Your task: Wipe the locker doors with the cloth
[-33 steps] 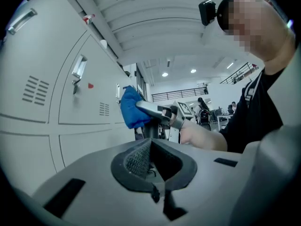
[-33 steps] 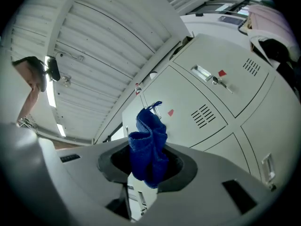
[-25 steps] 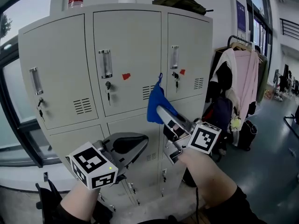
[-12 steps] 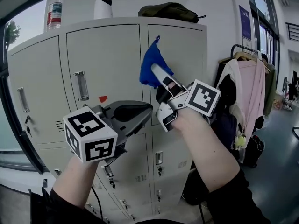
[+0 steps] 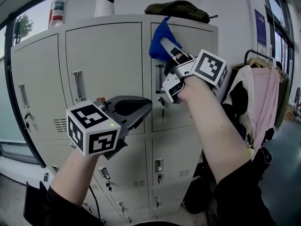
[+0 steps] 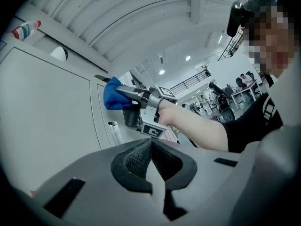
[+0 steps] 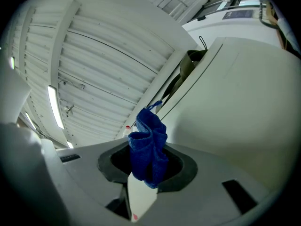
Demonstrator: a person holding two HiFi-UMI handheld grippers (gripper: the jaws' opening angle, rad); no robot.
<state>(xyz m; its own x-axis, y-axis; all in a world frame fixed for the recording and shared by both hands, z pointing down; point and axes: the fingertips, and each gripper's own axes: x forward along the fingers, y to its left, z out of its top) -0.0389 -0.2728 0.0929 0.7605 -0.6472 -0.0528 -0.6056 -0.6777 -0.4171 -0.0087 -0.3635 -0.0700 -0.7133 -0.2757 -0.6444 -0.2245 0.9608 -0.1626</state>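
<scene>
Head view: right gripper [image 5: 165, 45] raised high, jaws clamped on the bunched blue cloth [image 5: 158, 42]. The cloth sits against the top left corner of the upper right locker door [image 5: 193, 79]. Left gripper [image 5: 146, 109] held lower, in front of the middle door [image 5: 106, 65]; jaws closed together, nothing between them. Bottle [image 5: 57, 6] and dark bag [image 5: 181, 8] rest on the locker top.

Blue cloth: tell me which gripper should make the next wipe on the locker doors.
Right. The right gripper has its jaws shut on the crumpled blue cloth, held at the top of the grey metal locker door. The left gripper hangs lower, jaws together on nothing.
</scene>
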